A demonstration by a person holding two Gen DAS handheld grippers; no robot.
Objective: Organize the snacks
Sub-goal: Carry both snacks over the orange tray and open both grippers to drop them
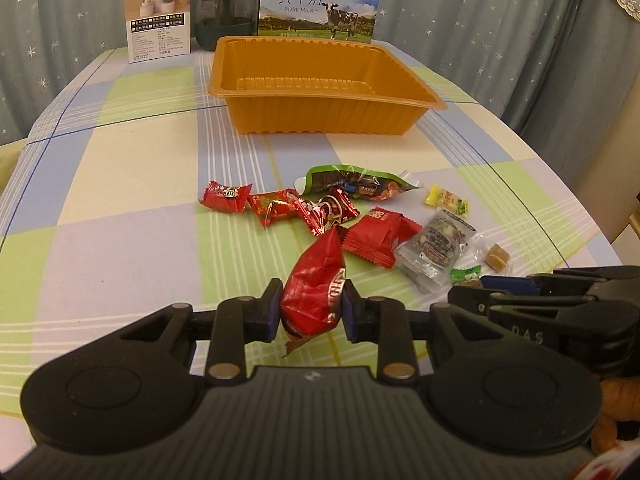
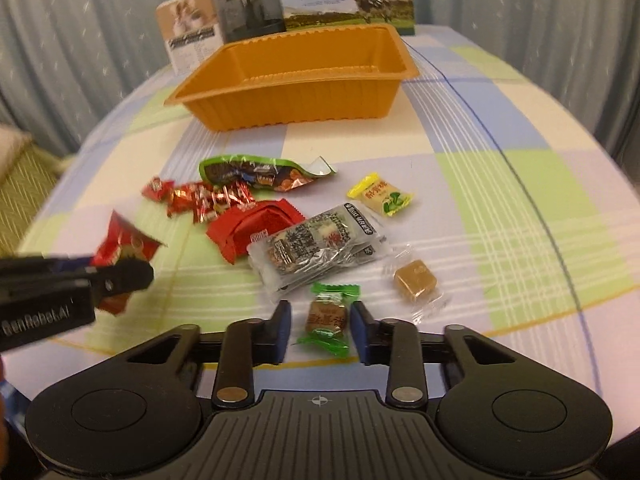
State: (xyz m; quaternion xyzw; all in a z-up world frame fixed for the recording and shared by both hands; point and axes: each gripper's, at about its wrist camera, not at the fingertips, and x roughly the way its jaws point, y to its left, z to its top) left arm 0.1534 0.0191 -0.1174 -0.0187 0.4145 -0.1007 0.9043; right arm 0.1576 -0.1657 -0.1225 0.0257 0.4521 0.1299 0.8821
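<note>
Left gripper (image 1: 308, 308) clamps a crinkled red snack packet (image 1: 314, 292) between its blue pads, the packet standing up between the fingers and lifted off the checked tablecloth (image 1: 120, 168). Right gripper (image 2: 322, 326) has its pads on either side of a small green-wrapped candy (image 2: 326, 320) that lies on the cloth; a narrow gap shows on each side of the wrapper, so the pads do not yet press it. Just right of that candy lies a brown cube in clear wrap (image 2: 416, 280), and beyond it a clear packet with a dark printed label (image 2: 316, 248). A yellow candy (image 2: 380, 194) sits farther back to the right, a flat red packet (image 2: 256, 228) lies left of the clear one, and a cluster of small red foil candies (image 2: 200, 198) spreads toward the left. Behind them rests a green-edged pouch (image 2: 260, 172). An orange plastic tray (image 1: 320, 120) stands well apart at the far side of the table, with no snack visible inside. Behind the tray are a milk carton box (image 1: 320, 0), a dark jar (image 1: 226, 8) and a small beige box (image 1: 158, 14), in front of a star-patterned curtain (image 1: 480, 20).
</note>
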